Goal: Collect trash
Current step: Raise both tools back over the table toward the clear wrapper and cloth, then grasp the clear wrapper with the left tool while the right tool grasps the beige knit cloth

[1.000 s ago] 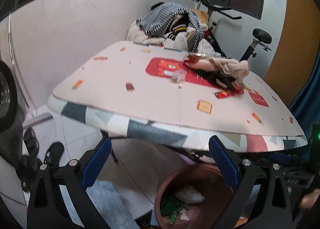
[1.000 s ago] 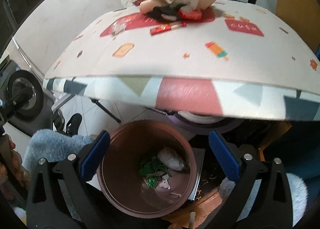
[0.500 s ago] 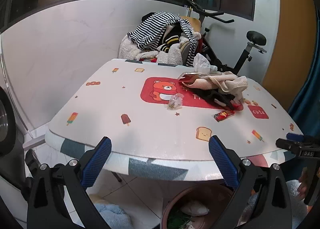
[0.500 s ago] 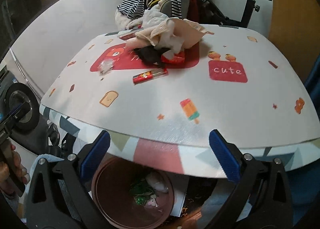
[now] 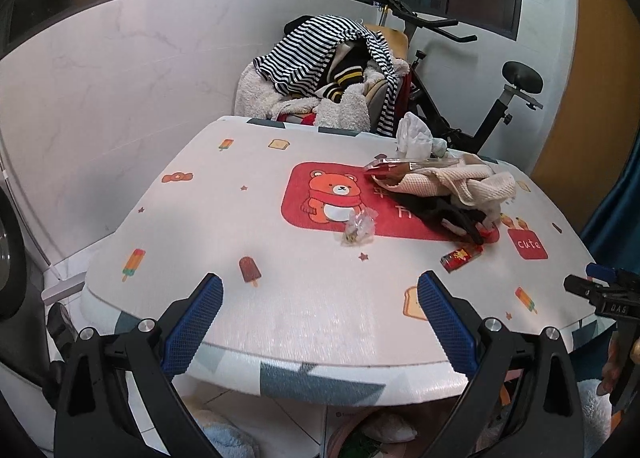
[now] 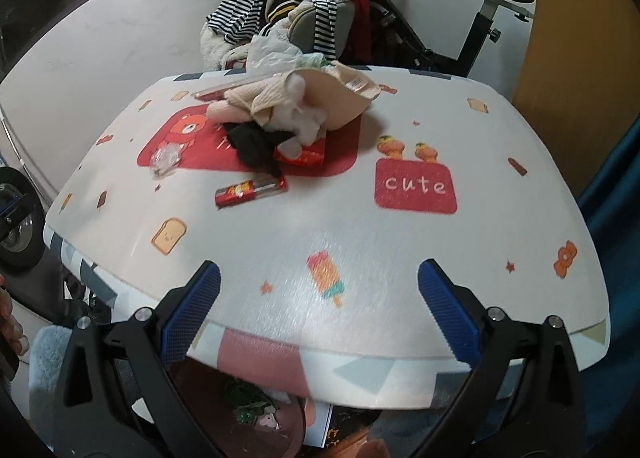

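Both tongs hover at the near edge of the desk (image 5: 304,322) with their jaws spread wide and nothing between them: the left tongs (image 5: 320,322) face the bear print (image 5: 332,197) on the desk cover, and the right tongs (image 6: 320,314) face the red "cute" patch (image 6: 416,185). The landmark here is the heap of cloths (image 6: 296,109), a cream knit piece over something black, lying on the red bear panel. Just in front of that heap, touching its black part at one end, lies a red snack wrapper (image 6: 251,192), flat on the desk; in the left view it shows as the same red wrapper (image 5: 461,258) near the "cute" patch. To the heap's left, apart from it, sits a small crumpled clear wrapper (image 5: 357,226) at the bear's feet. Behind the heap, white crumpled plastic (image 5: 414,135) stands up at the far desk edge. Below the near edge of the desk, well apart from the heap, a brown bin (image 6: 256,414) holds green and white scraps. Beyond the desk a chair piled with striped clothes (image 5: 320,53) stands beside an exercise bike (image 5: 492,105).
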`<control>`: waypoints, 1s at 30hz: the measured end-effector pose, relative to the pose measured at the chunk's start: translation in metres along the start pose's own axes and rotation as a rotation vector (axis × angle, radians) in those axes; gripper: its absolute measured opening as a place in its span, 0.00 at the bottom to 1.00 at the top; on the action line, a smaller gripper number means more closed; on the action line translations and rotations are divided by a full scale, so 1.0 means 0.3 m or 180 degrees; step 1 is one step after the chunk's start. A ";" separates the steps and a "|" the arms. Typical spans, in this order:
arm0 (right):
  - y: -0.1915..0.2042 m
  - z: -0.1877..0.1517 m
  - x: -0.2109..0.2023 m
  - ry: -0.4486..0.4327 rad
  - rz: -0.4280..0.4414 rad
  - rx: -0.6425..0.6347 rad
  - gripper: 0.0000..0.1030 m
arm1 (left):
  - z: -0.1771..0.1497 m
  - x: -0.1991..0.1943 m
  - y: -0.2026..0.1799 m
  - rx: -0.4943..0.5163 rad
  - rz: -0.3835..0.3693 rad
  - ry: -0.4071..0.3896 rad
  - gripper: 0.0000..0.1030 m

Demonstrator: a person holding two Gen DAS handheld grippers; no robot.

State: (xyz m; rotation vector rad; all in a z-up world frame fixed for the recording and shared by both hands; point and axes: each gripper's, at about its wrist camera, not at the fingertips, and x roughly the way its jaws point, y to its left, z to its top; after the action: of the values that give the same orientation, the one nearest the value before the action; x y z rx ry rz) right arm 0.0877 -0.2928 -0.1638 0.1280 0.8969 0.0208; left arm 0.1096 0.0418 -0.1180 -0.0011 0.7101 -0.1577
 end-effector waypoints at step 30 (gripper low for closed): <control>-0.080 0.250 0.186 -0.0149 0.0212 0.0337 0.92 | 0.149 0.729 -0.114 0.0400 -0.0372 0.0841 0.55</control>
State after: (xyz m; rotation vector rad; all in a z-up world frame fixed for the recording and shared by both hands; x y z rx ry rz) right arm 0.1802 -0.3204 -0.1640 0.2561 0.8468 0.0323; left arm 0.2971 -0.0260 -0.2242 0.1003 0.9634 -0.3183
